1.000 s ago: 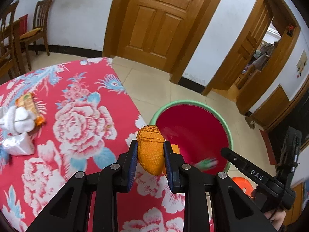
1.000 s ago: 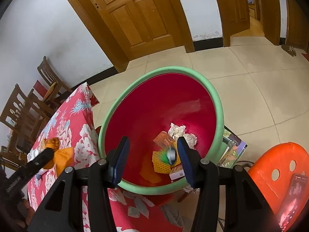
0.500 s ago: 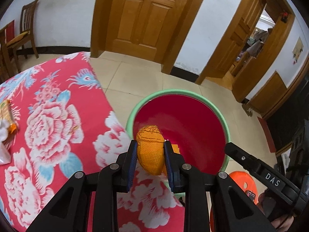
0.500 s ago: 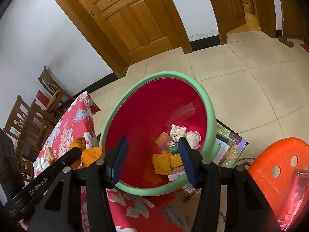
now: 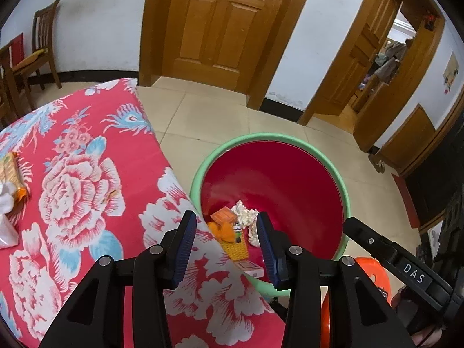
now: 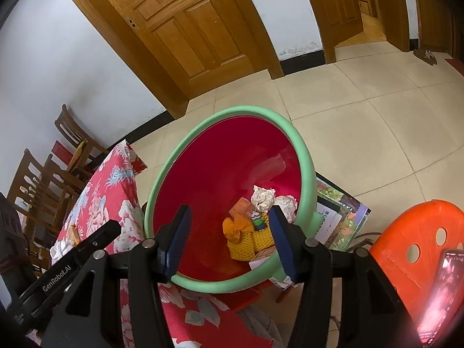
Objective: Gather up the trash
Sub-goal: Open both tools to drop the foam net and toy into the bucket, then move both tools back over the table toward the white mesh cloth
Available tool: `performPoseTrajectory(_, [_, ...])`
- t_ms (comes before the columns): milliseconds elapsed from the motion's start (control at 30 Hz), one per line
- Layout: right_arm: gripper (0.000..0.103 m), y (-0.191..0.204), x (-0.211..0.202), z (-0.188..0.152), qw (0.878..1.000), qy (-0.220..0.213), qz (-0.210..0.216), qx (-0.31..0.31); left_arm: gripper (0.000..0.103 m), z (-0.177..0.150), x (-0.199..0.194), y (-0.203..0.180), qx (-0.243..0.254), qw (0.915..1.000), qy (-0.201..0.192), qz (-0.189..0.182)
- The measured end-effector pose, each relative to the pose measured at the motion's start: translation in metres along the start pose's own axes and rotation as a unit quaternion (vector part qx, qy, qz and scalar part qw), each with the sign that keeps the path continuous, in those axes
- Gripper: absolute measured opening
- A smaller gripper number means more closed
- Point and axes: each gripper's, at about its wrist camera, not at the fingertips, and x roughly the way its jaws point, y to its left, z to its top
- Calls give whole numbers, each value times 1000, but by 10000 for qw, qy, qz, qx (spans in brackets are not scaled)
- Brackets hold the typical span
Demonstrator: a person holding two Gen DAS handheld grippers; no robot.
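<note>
Leftover wrapper [image 5: 10, 171] and tissue [image 5: 5, 200] lie on the bench [image 5: 87, 150], far left of the left claw [image 5: 223, 243]; jaws opening, empty. Bin [image 5: 345, 191] directly ahead, below. Right claw [image 6: 229, 240] open, empty, farther away.

Wooden door [image 5: 220, 26], orange stool [image 6: 411, 237]

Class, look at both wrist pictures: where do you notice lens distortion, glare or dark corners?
Left wrist view: fisheye bends the door frame; corners go black. Right wrist view: the floor tiles curve, a pale sheen streaks the red bin wall, and the phone screen glows pink.
</note>
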Motion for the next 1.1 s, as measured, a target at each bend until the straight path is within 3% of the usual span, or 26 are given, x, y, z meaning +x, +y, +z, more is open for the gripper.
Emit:
performPoseTrajectory(600, [63,24,-15,-10,9993,-17,312,-195,46,-10,-43,32,-314,9990,-277,183])
performPoseTrajectory(1100, [65,66,-23,-27,9962,80,629,-591,46,-26,-87,84,-793,9936,-590,544])
